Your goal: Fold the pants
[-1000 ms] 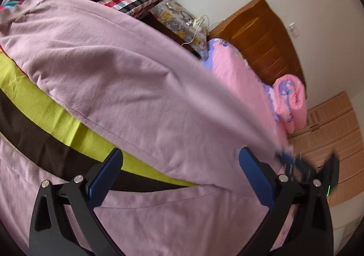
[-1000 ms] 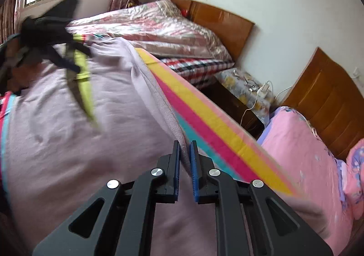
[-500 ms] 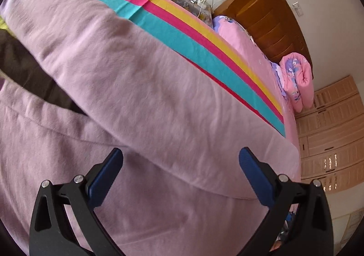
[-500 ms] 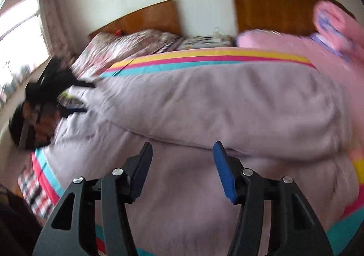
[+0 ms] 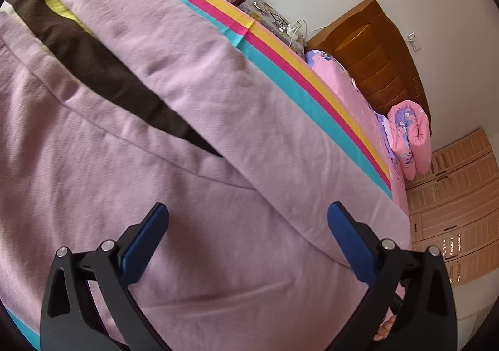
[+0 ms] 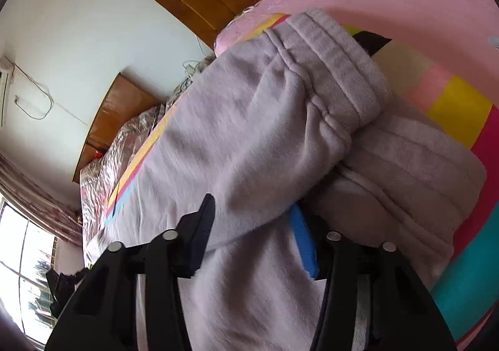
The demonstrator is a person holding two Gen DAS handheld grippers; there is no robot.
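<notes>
Lilac fleece pants [image 5: 193, 120] lie on a striped blanket [image 5: 280, 70], one leg folded over the other. My left gripper [image 5: 246, 226] hovers open just above the cloth, holding nothing. In the right wrist view the pants [image 6: 249, 132] fill the frame, with the elastic waistband [image 6: 340, 64] at the upper right. My right gripper [image 6: 252, 226] is open, its jaws on either side of a fold of the pants near the waist end.
The blanket covers a bed with pink sheets [image 5: 352, 92] and a rolled pink quilt [image 5: 411, 132]. A wooden headboard [image 5: 374, 48], a second bed with a shiny cover [image 6: 124, 145] and a wardrobe [image 5: 452, 210] stand around.
My right gripper opened and let go of the pants leg, then swung over to the waist end. My left gripper stayed open and shifted a little over the folded pants.
</notes>
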